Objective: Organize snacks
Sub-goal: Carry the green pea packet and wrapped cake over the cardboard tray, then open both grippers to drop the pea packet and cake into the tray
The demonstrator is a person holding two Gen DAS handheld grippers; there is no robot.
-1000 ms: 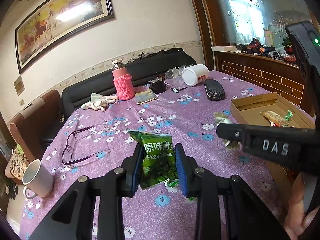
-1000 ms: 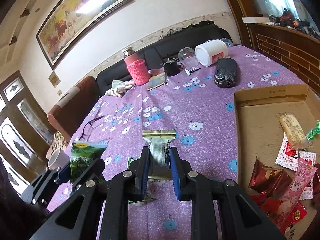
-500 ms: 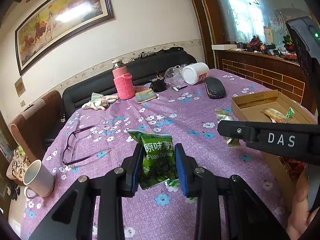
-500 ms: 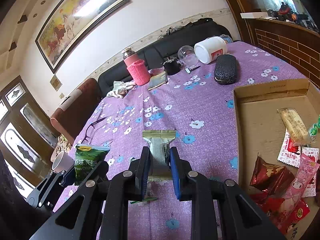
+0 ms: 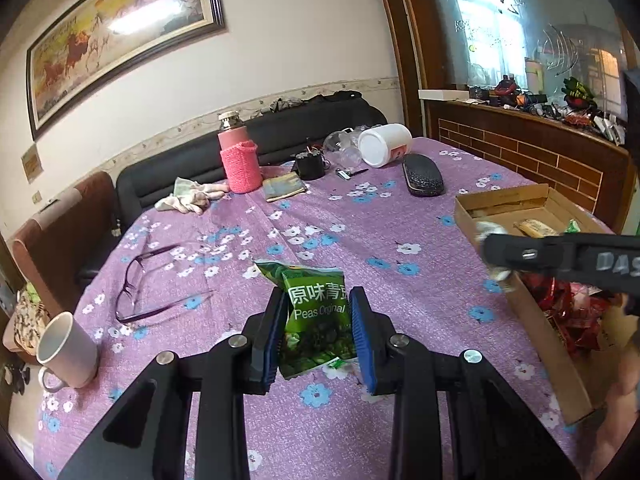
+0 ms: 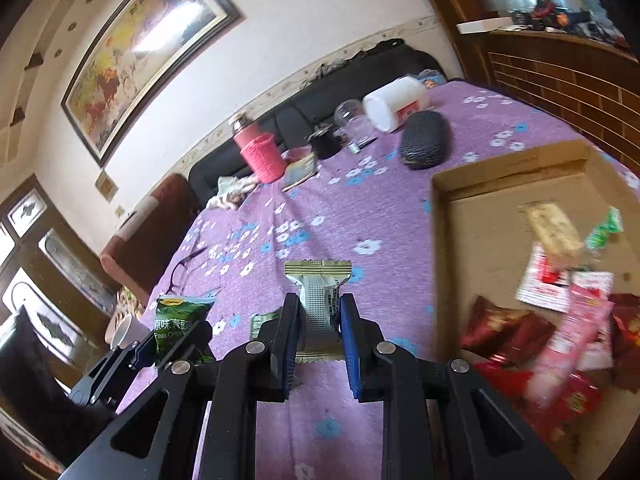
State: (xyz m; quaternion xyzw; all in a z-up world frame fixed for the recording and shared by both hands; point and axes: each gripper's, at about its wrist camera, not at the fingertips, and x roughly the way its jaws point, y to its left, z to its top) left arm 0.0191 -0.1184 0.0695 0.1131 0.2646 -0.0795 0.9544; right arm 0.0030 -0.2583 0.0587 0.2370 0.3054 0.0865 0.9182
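Note:
My left gripper (image 5: 318, 300) is shut on a green pea snack bag (image 5: 316, 312), held above the purple flowered tablecloth (image 5: 360, 232). My right gripper (image 6: 319, 304) is shut on a small white and gold snack bar (image 6: 318, 300). In the left wrist view the right gripper (image 5: 496, 254) reaches over the near wall of the cardboard box (image 5: 500, 204) at the right. The same box (image 6: 480, 216) holds several red, pink and white snack packets. At the lower left of the right wrist view sits the left gripper (image 6: 176, 328) with the green bag (image 6: 178, 322).
At the table's far side stand a pink bottle in a knitted sleeve (image 5: 239, 160), a tipped white jar (image 5: 384, 144), a black case (image 5: 422, 175) and a small black cup (image 5: 310, 164). Glasses (image 5: 144, 284) and a white mug (image 5: 68, 350) lie at the left.
The right gripper has swung to the right with its bar, toward and over the box edge, and rolled slightly. The left gripper and its green bag have stayed put.

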